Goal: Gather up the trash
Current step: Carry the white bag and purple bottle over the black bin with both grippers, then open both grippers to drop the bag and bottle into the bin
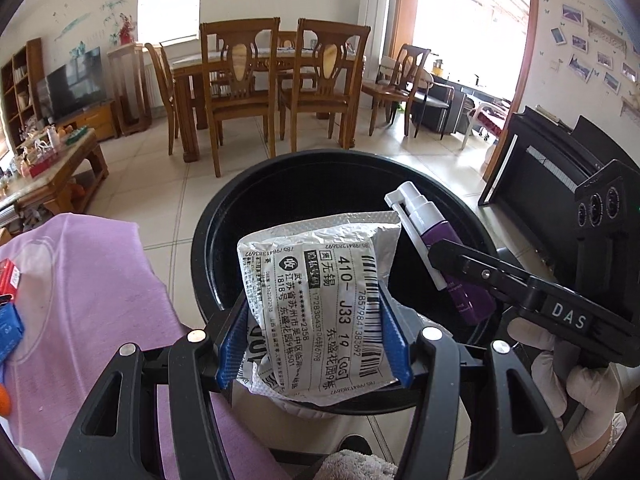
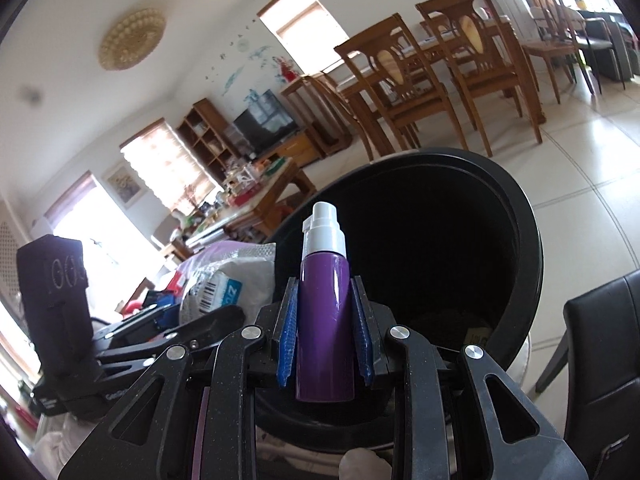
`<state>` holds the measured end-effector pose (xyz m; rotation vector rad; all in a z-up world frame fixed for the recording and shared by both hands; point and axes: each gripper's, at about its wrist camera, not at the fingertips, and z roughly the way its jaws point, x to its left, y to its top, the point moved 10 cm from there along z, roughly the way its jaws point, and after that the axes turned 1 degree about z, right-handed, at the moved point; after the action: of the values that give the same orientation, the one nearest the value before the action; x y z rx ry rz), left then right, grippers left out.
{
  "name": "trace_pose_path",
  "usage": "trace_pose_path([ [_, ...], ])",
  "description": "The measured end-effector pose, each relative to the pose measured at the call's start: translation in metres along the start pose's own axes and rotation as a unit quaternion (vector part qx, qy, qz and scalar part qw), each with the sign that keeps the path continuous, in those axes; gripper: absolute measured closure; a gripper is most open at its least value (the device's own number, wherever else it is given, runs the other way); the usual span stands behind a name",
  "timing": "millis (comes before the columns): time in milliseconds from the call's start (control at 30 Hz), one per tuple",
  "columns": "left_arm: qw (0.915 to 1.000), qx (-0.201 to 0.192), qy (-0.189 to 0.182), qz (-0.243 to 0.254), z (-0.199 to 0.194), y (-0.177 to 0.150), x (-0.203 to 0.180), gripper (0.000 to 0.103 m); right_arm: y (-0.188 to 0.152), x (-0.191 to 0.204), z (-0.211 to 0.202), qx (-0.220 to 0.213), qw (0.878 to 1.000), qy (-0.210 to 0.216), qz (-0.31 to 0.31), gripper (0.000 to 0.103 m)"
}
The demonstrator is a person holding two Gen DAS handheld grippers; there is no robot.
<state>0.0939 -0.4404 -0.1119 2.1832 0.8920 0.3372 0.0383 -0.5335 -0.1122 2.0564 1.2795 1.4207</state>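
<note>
My left gripper is shut on a crumpled silver mailer bag with a shipping label, held over the open mouth of a round black trash bin. My right gripper is shut on a purple spray bottle with a white pump top, held upright over the same bin. In the left wrist view the bottle and the right gripper are just right of the bag. The bag shows at the left in the right wrist view.
A lilac cloth covers a surface left of the bin, with red and blue boxes on its edge. A wooden dining table with chairs stands behind, a coffee table at left, a black chair at right.
</note>
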Motion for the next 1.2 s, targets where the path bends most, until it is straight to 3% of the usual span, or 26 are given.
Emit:
trace_pose_path([
  [300,0.9996,0.01,0.005,0.025,0.011,-0.003,-0.01,0.045,0.0,0.001,-0.001,-0.009,1.0,-0.007,-0.01,0.077],
  [1200,0.9996,0.01,0.008,0.027,0.013,-0.001,-0.012,0.041,0.002,0.005,0.002,-0.009,1.0,-0.012,-0.014,0.077],
])
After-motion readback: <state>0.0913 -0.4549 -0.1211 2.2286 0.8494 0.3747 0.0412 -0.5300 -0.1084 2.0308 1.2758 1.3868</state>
